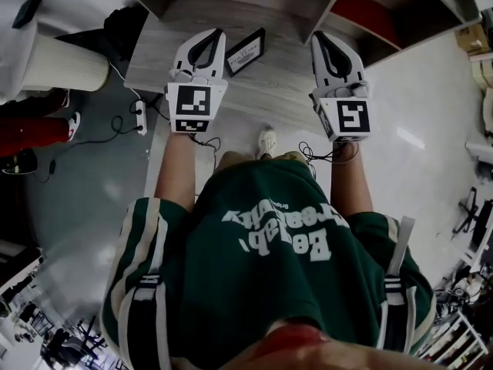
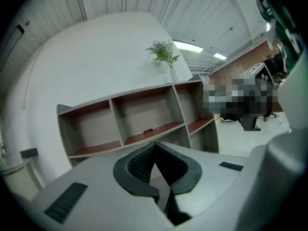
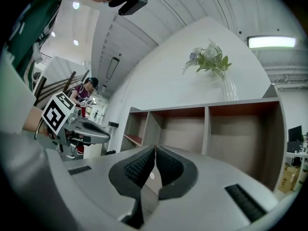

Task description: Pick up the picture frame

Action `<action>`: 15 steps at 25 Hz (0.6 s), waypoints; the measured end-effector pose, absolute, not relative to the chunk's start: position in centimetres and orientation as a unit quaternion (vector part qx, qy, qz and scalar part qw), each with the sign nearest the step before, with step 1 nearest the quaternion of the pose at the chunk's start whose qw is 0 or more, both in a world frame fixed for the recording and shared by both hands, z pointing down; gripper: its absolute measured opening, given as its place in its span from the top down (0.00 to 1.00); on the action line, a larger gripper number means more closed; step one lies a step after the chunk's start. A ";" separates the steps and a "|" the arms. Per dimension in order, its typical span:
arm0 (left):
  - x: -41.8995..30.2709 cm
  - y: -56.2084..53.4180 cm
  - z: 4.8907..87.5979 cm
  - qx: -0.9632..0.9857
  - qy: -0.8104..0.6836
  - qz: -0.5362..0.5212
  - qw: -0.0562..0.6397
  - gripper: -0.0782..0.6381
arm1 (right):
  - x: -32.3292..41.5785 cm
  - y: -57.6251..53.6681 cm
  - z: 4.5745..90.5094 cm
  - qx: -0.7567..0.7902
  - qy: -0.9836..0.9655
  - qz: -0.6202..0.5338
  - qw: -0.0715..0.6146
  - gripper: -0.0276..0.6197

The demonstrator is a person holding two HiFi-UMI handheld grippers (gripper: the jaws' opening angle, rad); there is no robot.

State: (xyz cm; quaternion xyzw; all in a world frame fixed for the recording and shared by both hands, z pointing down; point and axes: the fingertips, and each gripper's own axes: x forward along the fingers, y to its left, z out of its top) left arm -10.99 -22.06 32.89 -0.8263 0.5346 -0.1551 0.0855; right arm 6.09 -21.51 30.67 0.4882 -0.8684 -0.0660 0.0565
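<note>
Left tongs (image 1: 219, 32) and right tongs (image 1: 316, 36): 2 in all, side by side and well apart, pointing ahead at the shelf unit (image 2: 111, 110). Both are pressed together at the tips with nothing between the pads; the left (image 2: 155, 144) and right (image 3: 155, 148) gripper views confirm this.

1 picture frame (image 1: 245, 51), dark border, sits on the grey wood surface (image 1: 269, 91) in the gap between the tongs, just beside the left tips and apart from the right. Can't tell if it lies flat or is propped.

Edges: the wood surface's left edge runs just outside the left tongs. Past it is grey floor with 1 power strip (image 1: 140, 117), cables and 1 white cylinder (image 1: 65, 63). Outside the right tongs is open glossy white floor (image 1: 416, 106). The shelf dividers stand ahead of the right tips.

The left gripper view shows 3 red-floored compartments in a row, and 1 vase of flowers (image 2: 166, 57) on top.

1 shoe (image 1: 266, 141) behind the tongs, between the forearms.
</note>
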 end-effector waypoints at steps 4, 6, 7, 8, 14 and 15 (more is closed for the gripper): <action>-10.8 -24.0 34.0 -0.817 0.547 -0.164 0.078 0.87 | 5.8 -24.3 30.9 0.459 -0.885 -0.078 0.027 0.91; -10.5 -24.5 34.5 -0.815 0.549 -0.168 0.076 0.87 | 5.9 -25.3 31.2 0.453 -0.888 -0.078 0.022 0.91; -10.4 -24.8 34.7 -0.815 0.550 -0.168 0.074 0.87 | 6.0 -25.6 31.4 0.450 -0.889 -0.077 0.021 0.91; -10.3 -25.0 34.8 -0.814 0.551 -0.168 0.073 0.87 | 6.0 -25.9 31.5 0.448 -0.891 -0.076 0.021 0.91; -9.7 -25.9 34.8 -0.814 0.543 -0.186 0.087 0.87 | 6.4 -27.4 32.1 0.443 -0.894 -0.070 0.016 0.91; -9.6 -26.0 34.9 -0.817 0.539 -0.189 0.081 0.87 | 6.4 -27.6 32.3 0.443 -0.894 -0.068 0.016 0.91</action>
